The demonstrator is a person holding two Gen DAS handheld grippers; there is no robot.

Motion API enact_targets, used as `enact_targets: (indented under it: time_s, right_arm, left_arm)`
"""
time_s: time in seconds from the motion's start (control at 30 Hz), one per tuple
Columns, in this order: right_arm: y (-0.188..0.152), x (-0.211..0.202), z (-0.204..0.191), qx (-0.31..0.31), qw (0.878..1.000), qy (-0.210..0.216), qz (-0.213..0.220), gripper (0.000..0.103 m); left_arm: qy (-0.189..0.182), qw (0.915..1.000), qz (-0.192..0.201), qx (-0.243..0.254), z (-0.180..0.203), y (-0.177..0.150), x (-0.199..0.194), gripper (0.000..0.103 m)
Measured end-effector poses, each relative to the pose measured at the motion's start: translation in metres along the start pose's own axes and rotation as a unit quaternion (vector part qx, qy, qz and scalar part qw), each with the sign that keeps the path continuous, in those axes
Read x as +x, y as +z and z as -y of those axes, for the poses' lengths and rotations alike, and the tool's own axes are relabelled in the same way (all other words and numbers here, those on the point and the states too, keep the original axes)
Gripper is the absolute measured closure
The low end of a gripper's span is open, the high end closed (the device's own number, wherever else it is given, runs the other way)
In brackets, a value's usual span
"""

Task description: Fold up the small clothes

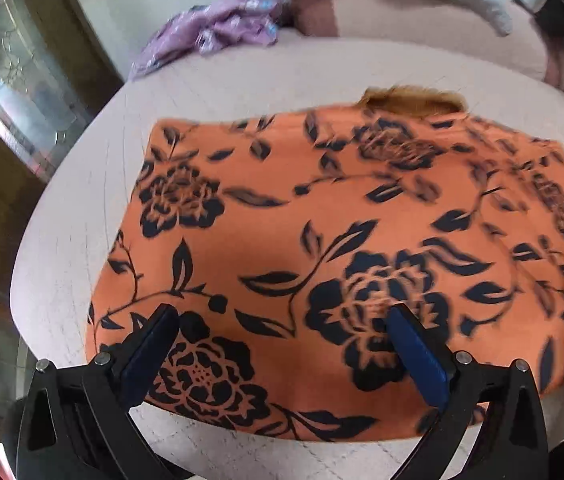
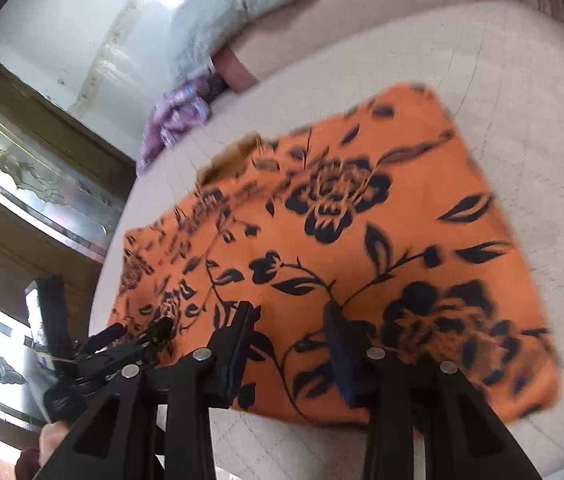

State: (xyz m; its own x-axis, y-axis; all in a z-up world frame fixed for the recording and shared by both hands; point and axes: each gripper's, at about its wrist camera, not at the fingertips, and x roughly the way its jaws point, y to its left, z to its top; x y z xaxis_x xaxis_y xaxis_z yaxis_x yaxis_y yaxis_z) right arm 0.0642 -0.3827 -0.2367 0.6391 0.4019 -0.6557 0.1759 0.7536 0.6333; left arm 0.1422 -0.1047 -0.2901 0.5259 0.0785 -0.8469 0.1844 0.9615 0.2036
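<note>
One orange dress (image 1: 321, 248) lies folded on the bed (image 1: 82, 208); my left gripper (image 1: 282, 344) and right gripper (image 2: 289, 344) hover released. A purple garment (image 1: 218, 28) waits unfolded.

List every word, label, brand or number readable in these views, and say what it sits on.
None can be read.
Orange cloth: black flower print only, no lettering.
Purple cloth: blurred pattern, no text made out.
Left tool and right tool: plain black arms, no markings visible.
Glass door: etched flower, no words.

Black left gripper (image 1: 283, 324), blue-padded jaws, silver screws
</note>
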Motion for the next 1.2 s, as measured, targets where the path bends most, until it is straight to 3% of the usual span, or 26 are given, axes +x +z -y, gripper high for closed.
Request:
enact_targets:
  time_s: [0.07,0.1,0.27,0.47,0.73,1.2]
  right_arm:
    - [0.004,-0.019,0.008,0.022,0.999,0.025,0.026,0.042]
    - [0.006,-0.028,0.014,0.040,0.998,0.040,0.040,0.040]
    - [0.011,-0.045,0.030,0.085,0.992,0.058,0.067,0.040]
    - [0.008,-0.054,0.016,0.065,0.992,0.077,0.082,0.040]
    - [-0.013,-0.058,0.008,0.055,0.993,0.083,0.069,0.040]
    - [-0.035,-0.068,0.015,0.088,0.990,0.085,0.075,0.040]
  left_arm:
    - [0.002,0.9990,0.044,0.005,0.000,0.001,-0.022,0.000]
    - [0.003,0.9981,0.061,0.006,-0.001,0.001,-0.033,0.000]
    - [-0.023,0.9899,0.140,-0.005,-0.008,0.008,-0.094,0.000]
    - [-0.032,0.9800,0.196,-0.011,-0.009,0.013,-0.132,0.000]
    - [-0.026,0.9747,0.222,-0.018,-0.012,0.013,-0.161,0.000]
    - [-0.033,0.9757,0.215,-0.027,-0.018,0.015,-0.153,0.000]
